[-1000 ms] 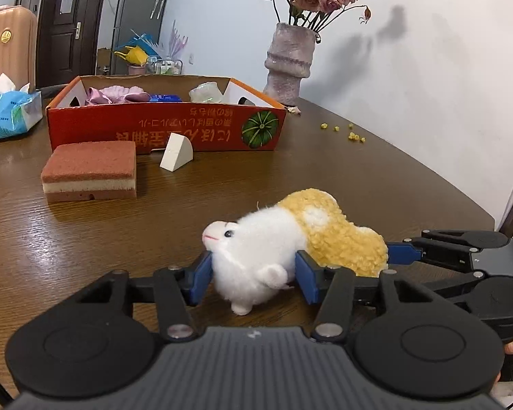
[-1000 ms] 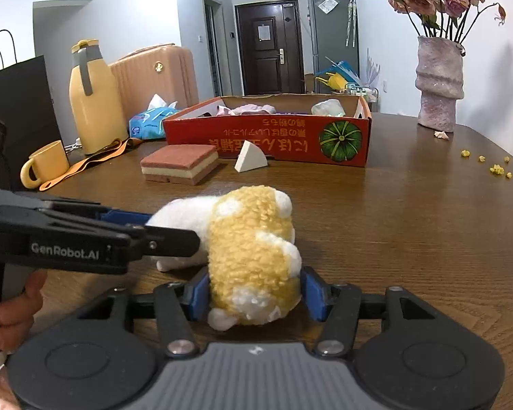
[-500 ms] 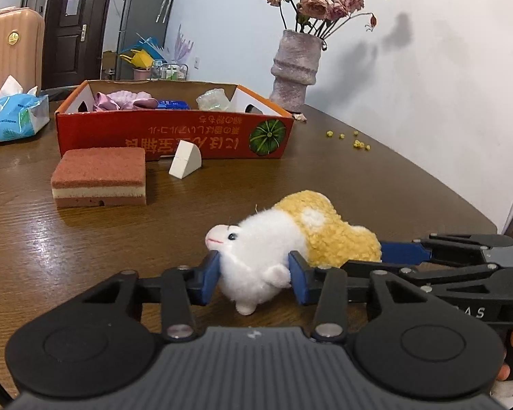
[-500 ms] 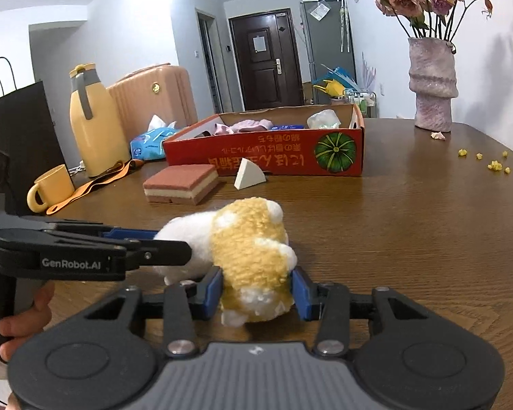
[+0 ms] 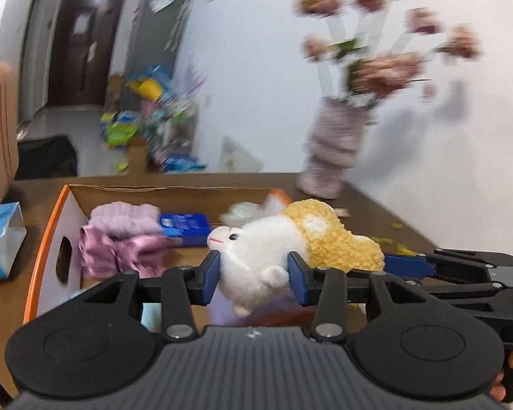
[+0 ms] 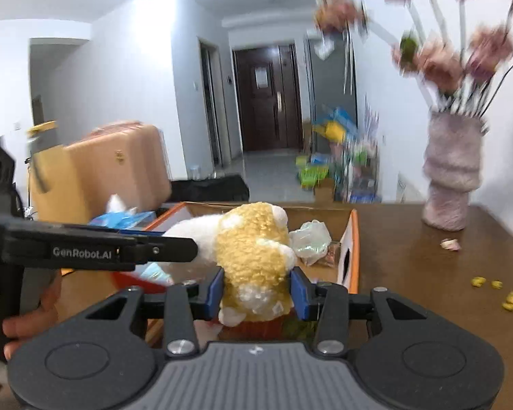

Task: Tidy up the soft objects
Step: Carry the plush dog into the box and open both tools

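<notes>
A plush lamb [image 5: 277, 249] with a white head and yellow woolly body is held in the air by both grippers, above the open cardboard box [image 5: 51, 235]. My left gripper [image 5: 253, 275] is shut on its white front half. My right gripper [image 6: 256, 290] is shut on its yellow rear [image 6: 253, 256]. The box [image 6: 354, 239] has orange edges. Inside it lie a pink-purple cloth bundle [image 5: 119, 239], a blue packet [image 5: 184, 225] and a crumpled clear bag [image 6: 311, 241].
A pink ribbed vase [image 6: 451, 181] with dried roses stands on the wooden table [image 6: 427, 273] right of the box. Yellow crumbs [image 6: 509, 299] lie near it. A blue tissue pack [image 5: 0, 239] sits left of the box. A tan suitcase [image 6: 119, 171] stands behind.
Both grippers have lifted the plush lamb off the table and carried it forward over the box. The sponge block and white wedge have dropped out of view.
</notes>
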{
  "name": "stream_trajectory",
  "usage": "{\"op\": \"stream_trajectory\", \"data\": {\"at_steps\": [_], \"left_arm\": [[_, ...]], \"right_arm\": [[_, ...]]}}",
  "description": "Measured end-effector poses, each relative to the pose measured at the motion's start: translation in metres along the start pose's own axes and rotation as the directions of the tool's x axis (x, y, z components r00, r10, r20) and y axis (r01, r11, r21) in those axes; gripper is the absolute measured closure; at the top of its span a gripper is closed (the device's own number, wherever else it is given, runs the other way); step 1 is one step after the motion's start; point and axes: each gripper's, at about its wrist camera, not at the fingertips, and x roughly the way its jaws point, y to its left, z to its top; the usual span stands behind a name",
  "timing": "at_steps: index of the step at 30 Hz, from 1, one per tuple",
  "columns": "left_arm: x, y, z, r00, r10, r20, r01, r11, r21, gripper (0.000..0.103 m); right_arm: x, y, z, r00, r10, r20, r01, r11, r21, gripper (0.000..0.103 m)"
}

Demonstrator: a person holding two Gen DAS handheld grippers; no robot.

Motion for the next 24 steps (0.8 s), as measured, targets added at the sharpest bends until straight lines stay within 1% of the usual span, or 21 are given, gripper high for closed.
{"op": "stream_trajectory", "data": {"at_steps": [2, 4, 7, 8, 10, 11, 12, 13, 16, 18, 20, 22, 23, 24], "left_arm": [[0.034, 0.011, 0.015, 0.998, 0.044, -0.037, -0.045, 0.999, -0.019, 0.061], [0.065, 0.02, 0.02, 0.995, 0.067, -0.079, -0.069, 0.997, -0.018, 0.061], [0.099, 0.036, 0.019, 0.985, 0.089, -0.146, -0.101, 0.992, -0.073, 0.06], [0.104, 0.039, 0.018, 0.982, 0.096, -0.16, -0.111, 0.99, -0.087, 0.06], [0.105, 0.042, 0.014, 0.983, 0.09, -0.157, -0.104, 0.991, -0.081, 0.059], [0.1, 0.043, 0.011, 0.984, 0.09, -0.151, -0.102, 0.992, -0.073, 0.058], [0.097, 0.042, 0.01, 0.985, 0.09, -0.145, -0.099, 0.993, -0.06, 0.058], [0.093, 0.04, 0.009, 0.986, 0.089, -0.139, -0.095, 0.995, -0.04, 0.058], [0.077, 0.035, 0.013, 0.988, 0.095, -0.119, -0.096, 0.995, 0.001, 0.056], [0.059, 0.032, 0.016, 0.989, 0.107, -0.1, -0.105, 0.994, 0.018, 0.054], [0.035, 0.026, 0.018, 0.99, 0.13, -0.06, -0.128, 0.991, 0.035, 0.049], [0.0, 0.024, 0.014, 0.988, 0.155, 0.003, -0.155, 0.987, 0.049, 0.032], [-0.019, 0.022, 0.011, 0.985, 0.167, 0.031, -0.169, 0.984, 0.057, 0.028], [-0.038, 0.02, 0.007, 0.983, 0.175, 0.061, -0.179, 0.982, 0.059, 0.022]], "right_arm": [[0.041, -0.011, 0.016, 0.998, -0.008, -0.063, 0.008, 1.0, 0.013, 0.063], [0.077, -0.021, 0.026, 0.993, -0.034, -0.117, 0.035, 0.999, 0.009, 0.063], [0.113, -0.026, 0.029, 0.979, -0.055, -0.194, 0.055, 0.998, -0.002, 0.063], [0.122, -0.026, 0.028, 0.974, -0.087, -0.21, 0.085, 0.996, -0.019, 0.063], [0.134, -0.018, 0.024, 0.958, -0.17, -0.23, 0.149, 0.983, -0.107, 0.058], [0.136, -0.014, 0.022, 0.953, -0.195, -0.231, 0.165, 0.976, -0.143, 0.058], [0.138, -0.011, 0.02, 0.95, -0.21, -0.232, 0.174, 0.97, -0.167, 0.054], [0.137, -0.011, 0.02, 0.951, -0.206, -0.231, 0.17, 0.971, -0.167, 0.05], [0.124, -0.014, 0.026, 0.96, -0.176, -0.217, 0.153, 0.981, -0.12, 0.049], [0.105, -0.014, 0.034, 0.968, -0.171, -0.185, 0.156, 0.983, -0.095, 0.049], [0.083, -0.013, 0.043, 0.974, -0.174, -0.145, 0.164, 0.983, -0.078, 0.048], [0.052, -0.009, 0.047, 0.981, -0.169, -0.1, 0.163, 0.985, -0.063, 0.043], [0.032, -0.005, 0.047, 0.985, -0.158, -0.067, 0.154, 0.986, -0.063, 0.041], [0.014, 0.0, 0.044, 0.988, -0.148, -0.038, 0.146, 0.987, -0.066, 0.035]]}}
